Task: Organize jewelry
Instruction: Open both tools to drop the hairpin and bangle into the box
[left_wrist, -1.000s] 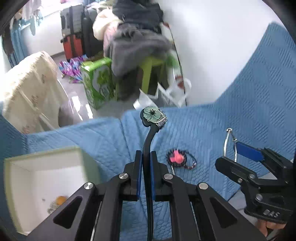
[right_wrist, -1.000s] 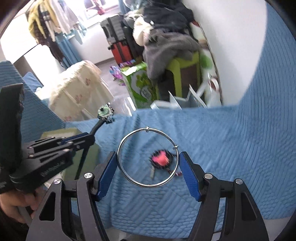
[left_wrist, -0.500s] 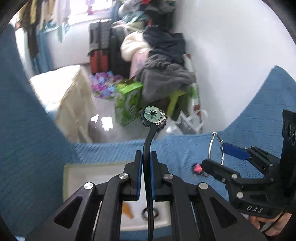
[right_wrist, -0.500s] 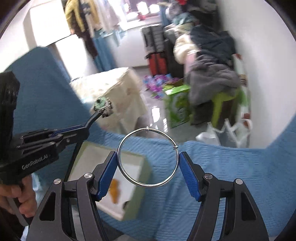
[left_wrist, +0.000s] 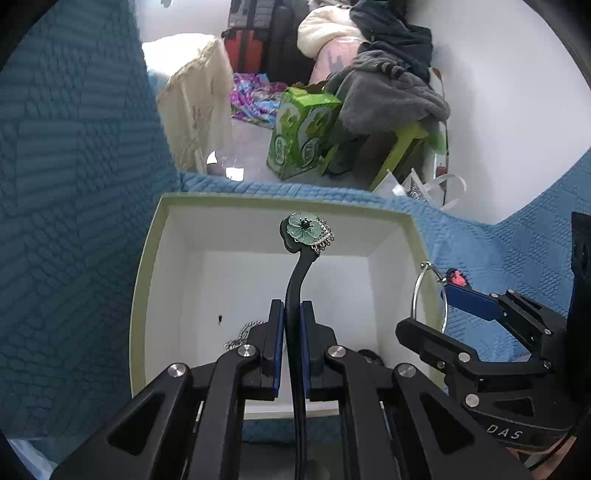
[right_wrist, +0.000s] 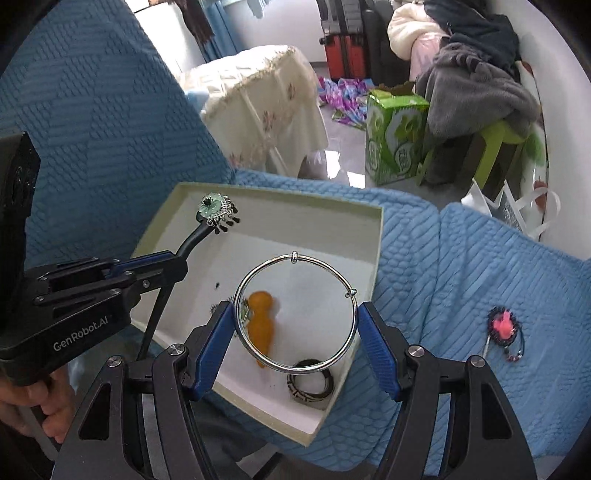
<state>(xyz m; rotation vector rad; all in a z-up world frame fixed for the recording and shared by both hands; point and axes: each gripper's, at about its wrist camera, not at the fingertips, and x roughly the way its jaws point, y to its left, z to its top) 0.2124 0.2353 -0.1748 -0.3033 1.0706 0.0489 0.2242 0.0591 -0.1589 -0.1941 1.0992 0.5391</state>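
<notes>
Inside the white box (right_wrist: 369, 236) lie an orange figurine (right_wrist: 262, 325), a dark patterned bangle (right_wrist: 310, 384) and a silver chain (left_wrist: 243, 332); above it, the left claw (left_wrist: 291, 350) pinches a flower hairpin (left_wrist: 306, 230), the right claw (right_wrist: 295, 343) a silver hoop bangle (right_wrist: 295, 314).

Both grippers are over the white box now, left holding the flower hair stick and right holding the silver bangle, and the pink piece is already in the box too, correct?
Not quite: the pink piece lies on the blue blanket outside the white box, as the right wrist view shows. The rest stands.

Silver bangle (right_wrist: 295, 314) is clamped betw. the blue pads of the right gripper (right_wrist: 295, 334), above the open white box (right_wrist: 375, 236). Orange piece (right_wrist: 261, 325) and dark patterned ring (right_wrist: 310, 382) are seen in box, behind bangle. Left gripper (right_wrist: 173, 262), off to the left, is pinched on a black flower hairpin (right_wrist: 214, 210). Pink ornament (right_wrist: 504, 328) lies on blue cover (right_wrist: 480, 266) to the right.
</notes>
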